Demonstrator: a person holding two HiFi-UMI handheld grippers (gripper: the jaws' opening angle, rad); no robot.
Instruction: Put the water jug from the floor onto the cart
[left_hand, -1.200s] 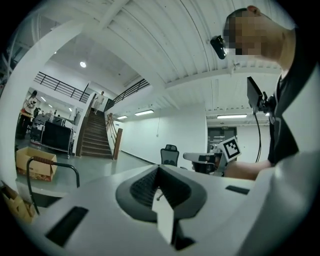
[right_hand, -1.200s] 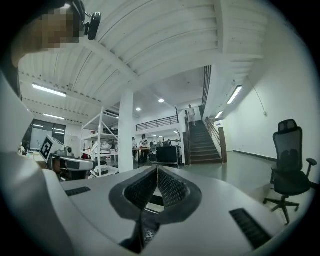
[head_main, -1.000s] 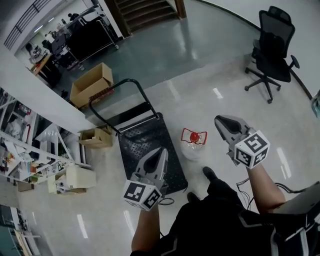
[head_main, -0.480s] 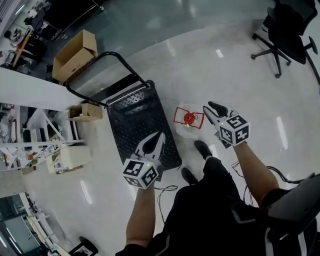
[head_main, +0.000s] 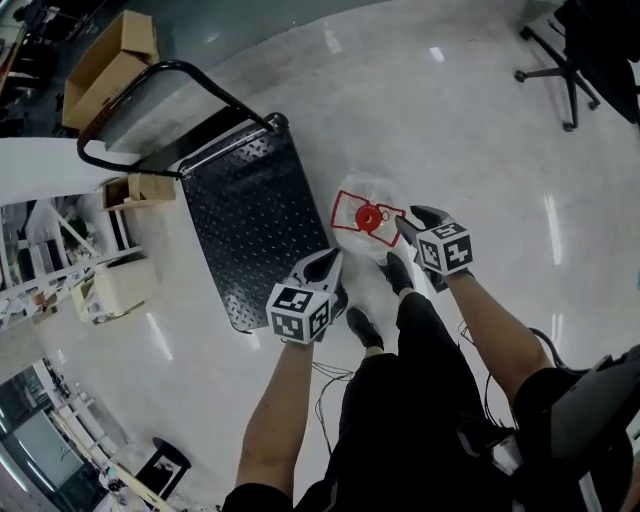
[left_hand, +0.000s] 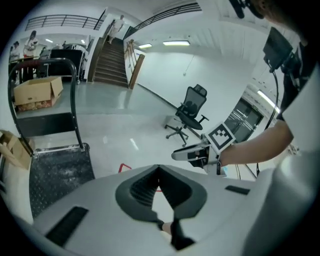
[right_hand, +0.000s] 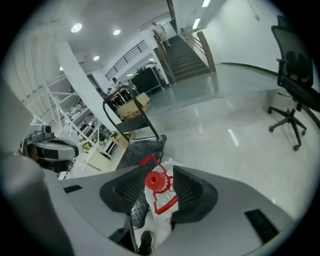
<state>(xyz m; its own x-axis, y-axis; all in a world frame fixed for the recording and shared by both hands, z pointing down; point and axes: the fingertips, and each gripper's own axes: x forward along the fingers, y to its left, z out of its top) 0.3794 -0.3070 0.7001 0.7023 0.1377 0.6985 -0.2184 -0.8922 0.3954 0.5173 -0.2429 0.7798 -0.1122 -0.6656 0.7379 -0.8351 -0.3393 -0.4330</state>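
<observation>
The right gripper's (right_hand: 160, 170) jaws have just been opening and are standing apart, the jug's (head_main: 367, 218) red cap showing between them, ungripped. The left gripper's (left_hand: 159, 168) jaws are clenched, empty. The jug is standing on the glossy pale floor (head_main: 450, 130) just beside the black cart (head_main: 250, 200). A chair (head_main: 580, 50) and stairs (right_hand: 187, 57) are sitting farther off.

Clear plastic water jug (head_main: 366, 220) with red cap and handle, upright on the floor.
It shows in the gap between the right gripper's (right_hand: 160, 192) jaws, which have just been opening; the black studded flat cart (head_main: 250, 210) lies just beyond them, leftward.
</observation>
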